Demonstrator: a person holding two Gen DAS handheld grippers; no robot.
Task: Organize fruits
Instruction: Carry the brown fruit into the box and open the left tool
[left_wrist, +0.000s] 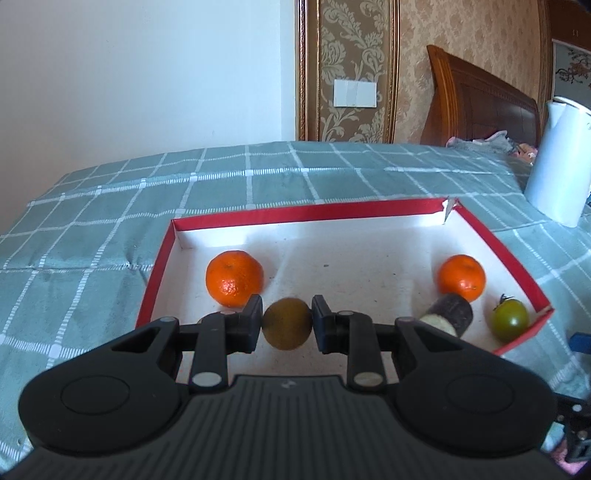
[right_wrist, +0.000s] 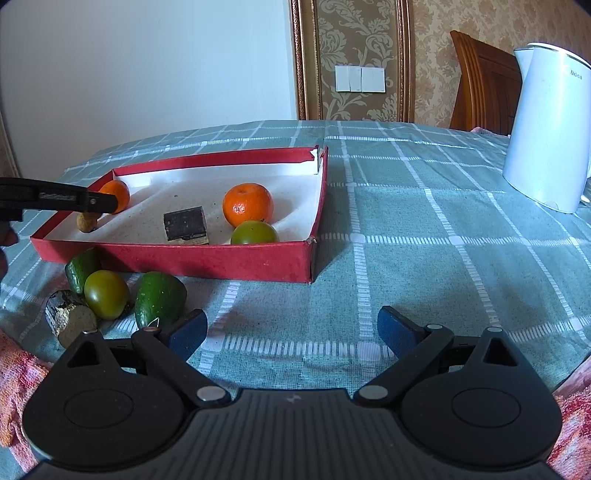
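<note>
The left gripper (left_wrist: 287, 324) has its fingers (left_wrist: 252, 321) clamped on a small brown kiwi (left_wrist: 287, 323), one pad on each side of the fruit, and holds it over the near left part of a shallow red box (left_wrist: 159, 273) with a white lining. In the right wrist view the kiwi (right_wrist: 86, 222) hangs beneath that gripper (right_wrist: 92, 201) just inside the box's left end, close to the floor of the box; whether it touches cannot be told. Just beyond it in the box lies an orange mandarin (left_wrist: 234, 278). Toward the right end sit a second mandarin (left_wrist: 461, 277), a dark-skinned cut piece with a pale face (left_wrist: 448, 317), and a green tomato (left_wrist: 510, 319) in the near right corner. The right gripper (right_wrist: 291, 332) hovers over the checked green cloth (right_wrist: 424, 229) with its blue-padded fingers (right_wrist: 397, 328) wide apart and nothing between them. Outside the box, by its near wall, lie two avocados (right_wrist: 159, 299) (right_wrist: 79, 271), another green tomato (right_wrist: 106, 293) between them, and a second dark cut piece (right_wrist: 70, 317). A white electric kettle (right_wrist: 546, 129) stands on the cloth well to the right of the box.
</note>
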